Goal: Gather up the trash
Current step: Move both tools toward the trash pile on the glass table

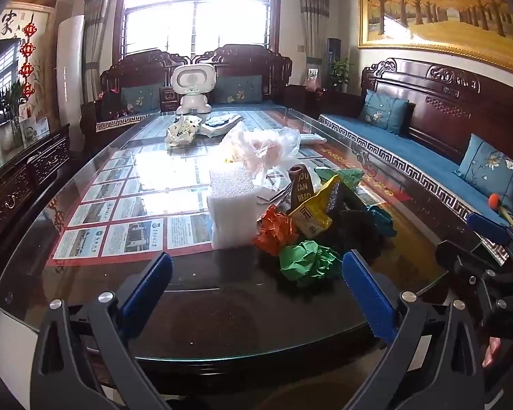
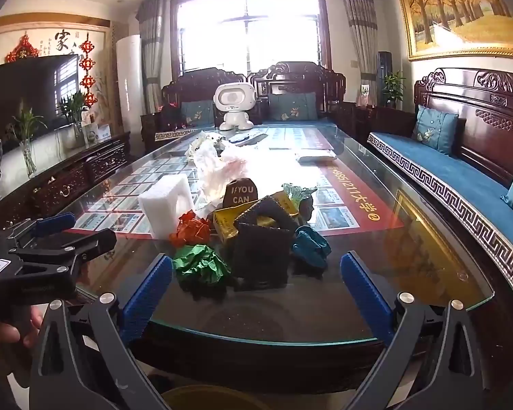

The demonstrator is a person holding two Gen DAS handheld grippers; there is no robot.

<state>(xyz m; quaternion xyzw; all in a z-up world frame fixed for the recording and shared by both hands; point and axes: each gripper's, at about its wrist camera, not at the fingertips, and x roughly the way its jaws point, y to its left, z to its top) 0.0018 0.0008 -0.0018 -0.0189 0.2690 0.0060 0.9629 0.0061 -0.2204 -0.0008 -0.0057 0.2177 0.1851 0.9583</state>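
Both claws hang wide and empty above the near edge of the glass counter [image 1: 85,273]: the left claw [image 1: 256,287] and the right claw [image 2: 256,287] side by side, tilted down toward the trash. Ahead of them lie a green paper ball [image 2: 200,266], an orange paper ball [image 1: 275,230], a yellow wrapper [image 1: 316,213], white foam block [image 1: 234,208] and dark foam piece [image 2: 261,249], heaped together mid-counter.

"IF YOU CAN" on brown card [image 2: 241,194], "家" on wall scroll [image 2: 61,44]
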